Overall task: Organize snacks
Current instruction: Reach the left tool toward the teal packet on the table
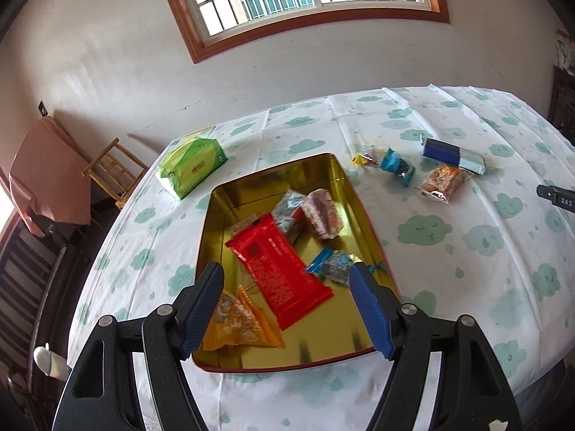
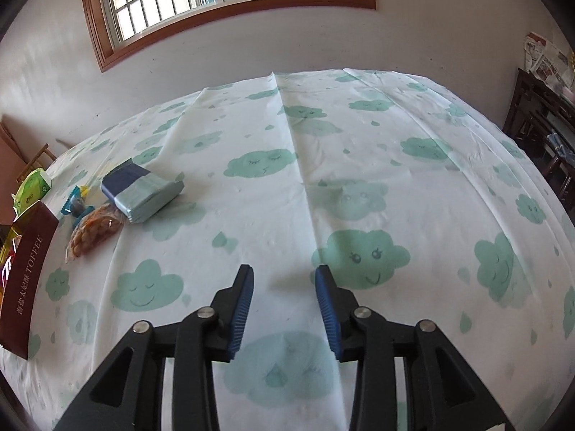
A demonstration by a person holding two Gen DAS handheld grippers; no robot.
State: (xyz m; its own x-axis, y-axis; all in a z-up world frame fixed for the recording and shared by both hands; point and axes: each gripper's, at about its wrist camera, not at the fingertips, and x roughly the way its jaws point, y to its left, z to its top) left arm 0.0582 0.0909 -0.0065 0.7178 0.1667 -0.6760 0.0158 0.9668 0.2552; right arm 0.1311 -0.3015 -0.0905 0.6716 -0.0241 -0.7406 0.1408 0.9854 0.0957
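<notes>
Crinkly snacks (image 1: 284, 269) in glossy rectangular tin (image 1: 363, 212)

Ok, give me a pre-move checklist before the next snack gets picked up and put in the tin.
1. Left hand-held gripper empty: ok, jaws open above the gold tin, nothing between them.
2. Right hand-held gripper empty: ok, jaws apart over bare cloud-print tablecloth.
3. Snacks left outside the tin: not ok, the blue-and-silver packet, the clear bag of brown snacks and two small wrapped sweets lie on the cloth.
4. Room in the tin: ok, bare gold floor shows beside the red packet.
5. Right gripper lined up on a snack: not ok, the snacks lie far to its left.
</notes>
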